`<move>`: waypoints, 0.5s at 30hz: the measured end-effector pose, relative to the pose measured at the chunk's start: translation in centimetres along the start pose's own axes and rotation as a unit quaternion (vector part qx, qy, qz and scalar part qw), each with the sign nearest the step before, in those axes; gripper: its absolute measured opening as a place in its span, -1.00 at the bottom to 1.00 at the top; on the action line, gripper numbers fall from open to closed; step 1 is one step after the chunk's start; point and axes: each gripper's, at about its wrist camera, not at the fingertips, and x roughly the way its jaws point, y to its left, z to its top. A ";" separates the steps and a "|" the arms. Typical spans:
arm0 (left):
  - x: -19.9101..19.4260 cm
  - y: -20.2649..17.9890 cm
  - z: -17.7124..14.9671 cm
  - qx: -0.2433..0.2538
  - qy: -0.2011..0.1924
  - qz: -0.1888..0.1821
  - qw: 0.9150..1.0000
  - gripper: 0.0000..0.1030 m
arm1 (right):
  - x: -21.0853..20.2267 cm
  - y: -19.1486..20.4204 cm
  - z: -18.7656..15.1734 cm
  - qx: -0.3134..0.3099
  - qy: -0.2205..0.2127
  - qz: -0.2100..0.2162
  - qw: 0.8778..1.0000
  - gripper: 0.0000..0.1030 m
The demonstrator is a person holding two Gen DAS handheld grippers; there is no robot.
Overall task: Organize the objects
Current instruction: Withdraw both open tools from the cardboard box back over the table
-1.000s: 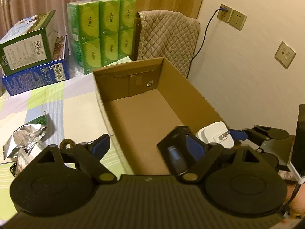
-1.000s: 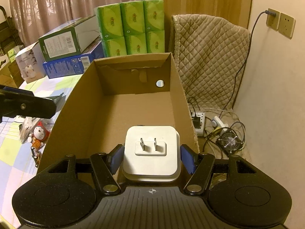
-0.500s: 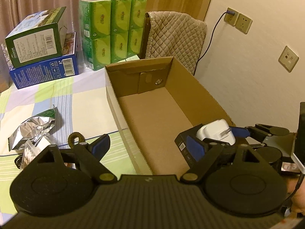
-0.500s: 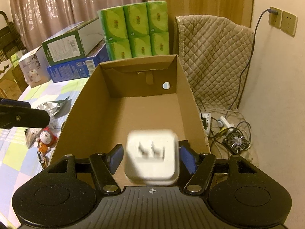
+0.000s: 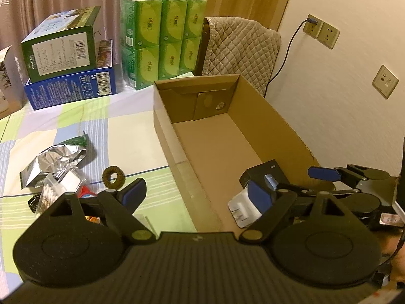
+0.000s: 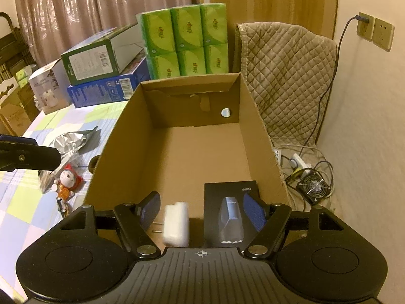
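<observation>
Checked cloth covers the desk where the cardboard box sits – right gripper fingers apart, white charger dropping inside at 7 o'clock; left gripper fingers apart, empty.

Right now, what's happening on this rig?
The right gripper is open over the near end of the cardboard box. The white charger is loose between its fingers, blurred, apparently dropping beside the black box. The left gripper is open and empty above the box's left wall.
</observation>
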 end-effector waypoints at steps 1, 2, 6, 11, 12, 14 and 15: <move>-0.2 0.1 -0.1 -0.002 0.000 0.000 1.000 0.64 | -0.2 0.2 -0.1 -0.001 -0.001 -0.002 1.000 0.36; -0.4 0.3 -0.2 -0.004 -0.001 0.001 1.000 0.64 | -0.4 0.4 -0.1 -0.001 -0.002 -0.002 1.000 0.36; -1.5 0.9 -0.8 -0.007 -0.004 0.007 1.000 0.64 | -1.3 1.3 -0.3 -0.001 -0.005 0.000 1.000 0.36; -3.4 2.2 -2.0 -0.018 -0.010 0.017 1.000 0.64 | -2.7 3.0 -0.6 -0.006 -0.011 0.008 1.000 0.36; -3.7 2.5 -2.2 -0.021 -0.011 0.019 1.000 0.65 | -2.9 3.4 -0.7 -0.008 -0.013 0.011 1.000 0.36; -4.5 3.1 -2.7 -0.026 -0.013 0.024 0.999 0.67 | -3.4 4.1 -0.8 -0.010 -0.014 0.013 1.000 0.36; -4.9 3.4 -2.9 -0.027 -0.013 0.027 0.999 0.68 | -3.6 4.5 -0.8 -0.011 -0.016 0.015 1.000 0.36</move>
